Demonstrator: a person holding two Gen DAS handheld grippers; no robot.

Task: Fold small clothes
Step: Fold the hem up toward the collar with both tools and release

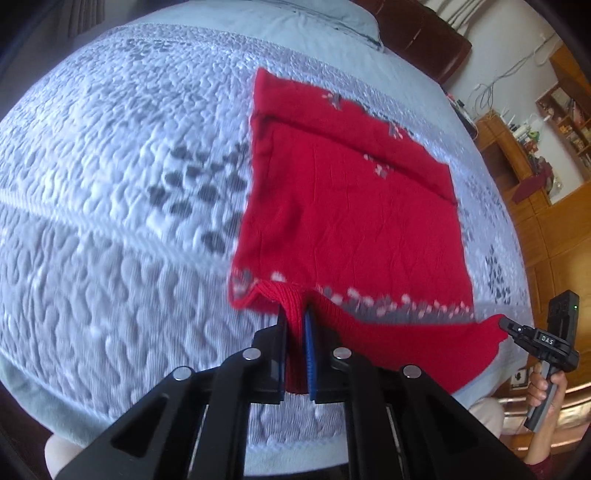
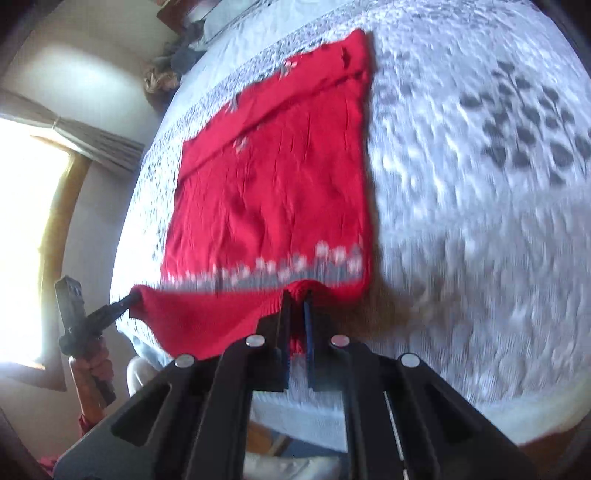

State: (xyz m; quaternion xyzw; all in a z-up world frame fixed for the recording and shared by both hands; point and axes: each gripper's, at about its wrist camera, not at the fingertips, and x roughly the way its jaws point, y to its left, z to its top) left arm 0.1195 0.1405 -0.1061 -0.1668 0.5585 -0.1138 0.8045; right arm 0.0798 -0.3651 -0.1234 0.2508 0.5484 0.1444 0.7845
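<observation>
A red knitted sweater (image 1: 351,206) with a grey and white patterned band lies on the bed, its sleeves folded in across the far end. My left gripper (image 1: 295,314) is shut on the ribbed near hem at its left corner, and that hem is lifted off the bed. In the right wrist view the same sweater (image 2: 273,192) shows, and my right gripper (image 2: 297,295) is shut on the hem at its right corner. Each view also shows the other gripper pinching the far corner: the right gripper (image 1: 504,323) and the left gripper (image 2: 133,297).
The bed is covered by a pale quilted bedspread (image 1: 122,206) with grey leaf prints. A dark headboard (image 1: 417,33) and wooden shelves (image 1: 535,155) stand at the right. A bright window with a curtain (image 2: 33,221) is at the left. A hand (image 1: 546,387) holds the right gripper's handle.
</observation>
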